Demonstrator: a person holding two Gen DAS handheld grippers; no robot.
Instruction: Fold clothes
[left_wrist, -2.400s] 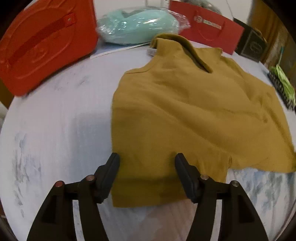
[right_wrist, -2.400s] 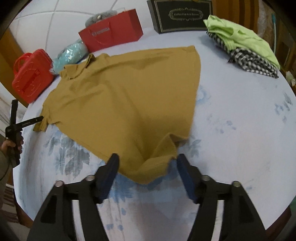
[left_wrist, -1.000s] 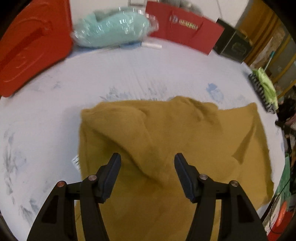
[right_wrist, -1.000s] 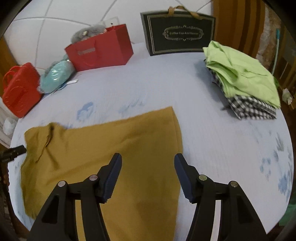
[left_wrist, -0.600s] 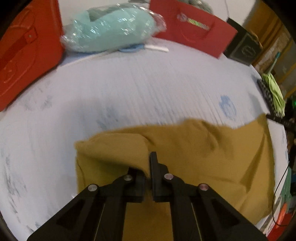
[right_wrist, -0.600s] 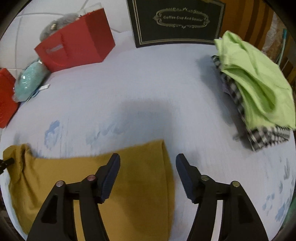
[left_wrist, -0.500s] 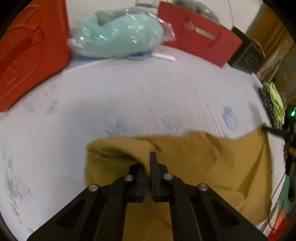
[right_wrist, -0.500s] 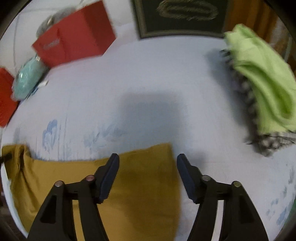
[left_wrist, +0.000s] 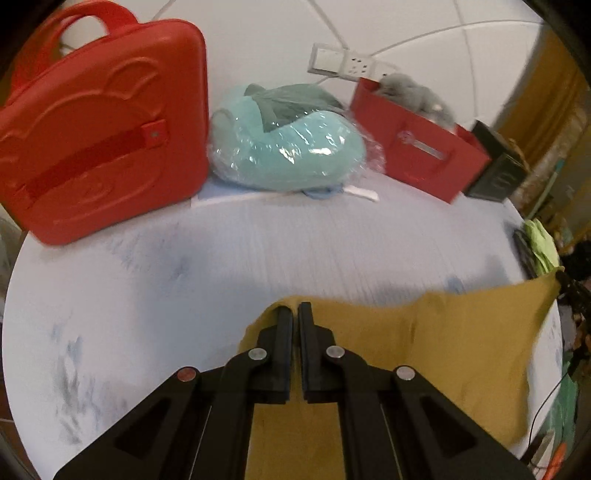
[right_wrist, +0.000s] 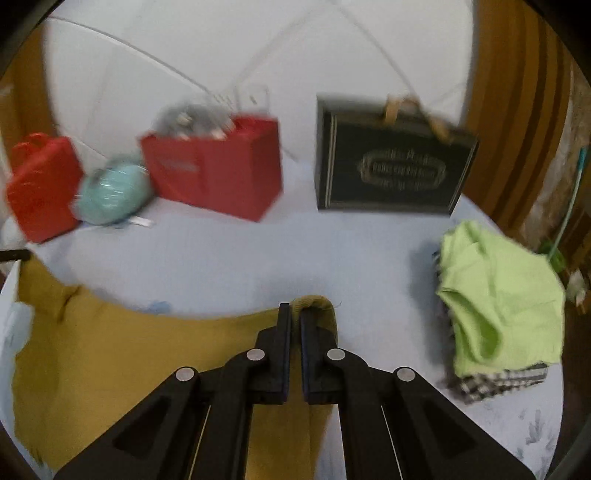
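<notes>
The left gripper (left_wrist: 294, 310) is clenching the top edge of the mustard-yellow knit shirt (left_wrist: 461, 343), its black jaws pressed together on a pinch of fabric. The right gripper (right_wrist: 294, 310) is gripping the other end of that edge (right_wrist: 314, 303) the same way. The shirt is hanging stretched between them over the pale blue floral tablecloth (left_wrist: 221, 258). Beyond the shirt, a red moulded plastic case (left_wrist: 99, 147), a teal cushion wrapped in clear plastic (left_wrist: 288, 147), a red paper gift bag (right_wrist: 218, 170) and a black gift box (right_wrist: 391, 166) are lining the far edge. Right of the shirt, a folded lime-green garment (right_wrist: 498, 295) is lying on a checked one (right_wrist: 498, 384).
</notes>
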